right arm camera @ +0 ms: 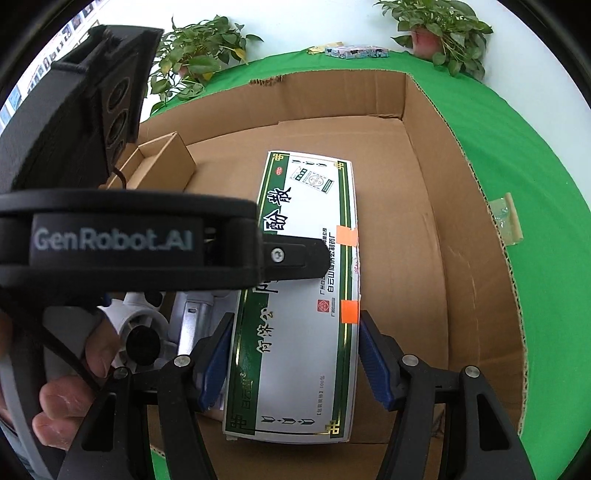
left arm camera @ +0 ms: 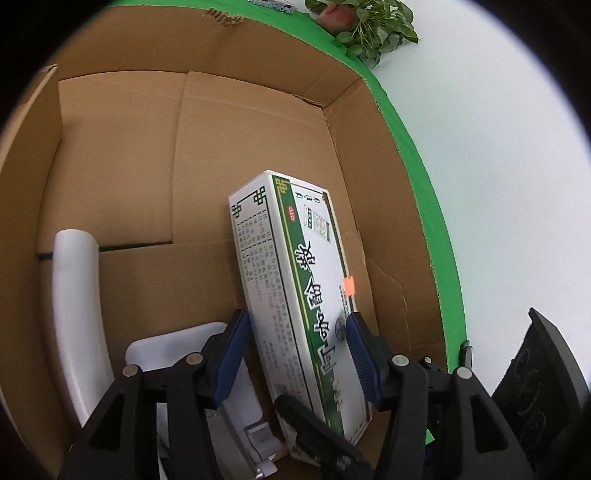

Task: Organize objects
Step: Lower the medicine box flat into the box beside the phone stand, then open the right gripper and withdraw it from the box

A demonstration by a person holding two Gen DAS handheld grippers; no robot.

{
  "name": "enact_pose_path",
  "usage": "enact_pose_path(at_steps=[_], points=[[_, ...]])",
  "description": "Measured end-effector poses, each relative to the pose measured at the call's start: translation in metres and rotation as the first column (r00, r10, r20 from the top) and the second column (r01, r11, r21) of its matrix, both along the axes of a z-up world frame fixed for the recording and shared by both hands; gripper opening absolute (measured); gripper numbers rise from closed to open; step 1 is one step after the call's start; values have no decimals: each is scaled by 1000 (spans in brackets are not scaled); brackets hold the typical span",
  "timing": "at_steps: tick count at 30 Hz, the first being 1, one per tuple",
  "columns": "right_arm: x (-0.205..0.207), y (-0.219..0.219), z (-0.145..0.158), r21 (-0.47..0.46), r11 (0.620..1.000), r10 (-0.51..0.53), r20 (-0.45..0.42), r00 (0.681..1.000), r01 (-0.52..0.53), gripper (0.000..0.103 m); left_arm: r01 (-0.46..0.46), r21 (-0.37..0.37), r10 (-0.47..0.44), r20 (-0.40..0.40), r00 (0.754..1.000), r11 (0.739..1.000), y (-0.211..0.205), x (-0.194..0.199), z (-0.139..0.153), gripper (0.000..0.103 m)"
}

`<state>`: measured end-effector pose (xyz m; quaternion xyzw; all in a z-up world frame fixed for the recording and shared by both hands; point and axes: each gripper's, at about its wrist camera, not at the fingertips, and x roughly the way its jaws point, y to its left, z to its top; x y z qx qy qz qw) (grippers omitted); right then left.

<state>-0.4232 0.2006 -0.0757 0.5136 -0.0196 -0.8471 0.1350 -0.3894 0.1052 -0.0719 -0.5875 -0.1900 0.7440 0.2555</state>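
Both claws, left (left arm camera: 295, 332) and right (right arm camera: 295, 350), grasp the medicine box (right arm camera: 295, 332) inside the cardboard box (right arm camera: 424, 184). White plastic parts (left arm camera: 74, 295) crowd left of them; potted plants (right arm camera: 439, 33) stand beyond on the green desk (right arm camera: 517, 129).

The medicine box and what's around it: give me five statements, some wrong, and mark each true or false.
1. The medicine box is inside the cardboard carton. True.
2. The carton stands on a red cloth. False: it stands on a green cloth.
3. The medicine box has orange stickers along one edge. True.
4. The medicine box is the only thing in the carton. False: a white tube lies in there beside it.
5. Potted plants stand beyond the carton. True.
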Motion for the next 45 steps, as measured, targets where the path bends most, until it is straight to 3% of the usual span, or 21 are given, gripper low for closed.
enact_pose_path(at_steps=[3, 5, 12, 21, 27, 31, 33, 36, 38, 40, 43, 45], points=[[-2, 2, -7, -20, 1000, -20, 33, 999, 20, 62, -12, -7, 12, -32, 999, 1000, -9, 8, 10, 53], [-7, 7, -15, -46, 999, -18, 56, 998, 20, 65, 2, 42, 1, -74, 997, 999, -17, 17, 22, 53], [-6, 7, -5, -60, 998, -13, 48, 999, 16, 68, -7, -11, 5, -207, 978, 1000, -48, 67, 52, 53], [4, 0, -13, -54, 998, -25, 121, 992, 31, 65, -61, -63, 39, -300, 953, 996, -77, 82, 70, 53], [4, -6, -14, -42, 998, -33, 165, 986, 40, 68, -132, -79, 91, -387, 918, 988, -92, 108, 77, 53], [10, -16, -12, 29, 1000, -2, 177, 984, -3, 72, -209, -138, 122, -466, 877, 968, -102, 124, 77, 53], [17, -16, -7, 44, 999, -1, 144, 990, -5, 73, -258, -175, 134, -517, 845, 950, -108, 133, 78, 53], [35, -14, 12, 44, 999, -16, 47, 999, 14, 73, -346, -254, 132, -603, 787, 903, -113, 150, 79, 53], [55, -15, 29, 63, 998, -18, -72, 997, 23, 76, -403, -288, 131, -652, 747, 869, -119, 163, 80, 62], [79, -18, 42, 80, 996, -24, -202, 979, 41, 82, -462, -290, 159, -680, 716, 838, -128, 175, 79, 74], [113, -30, 45, 110, 993, -5, -363, 932, 49, 93, -526, -273, 210, -698, 684, 806, -140, 188, 69, 75], [131, -38, 41, 134, 990, 8, -427, 904, 54, 96, -541, -279, 220, -698, 682, 793, -145, 193, 61, 75]])
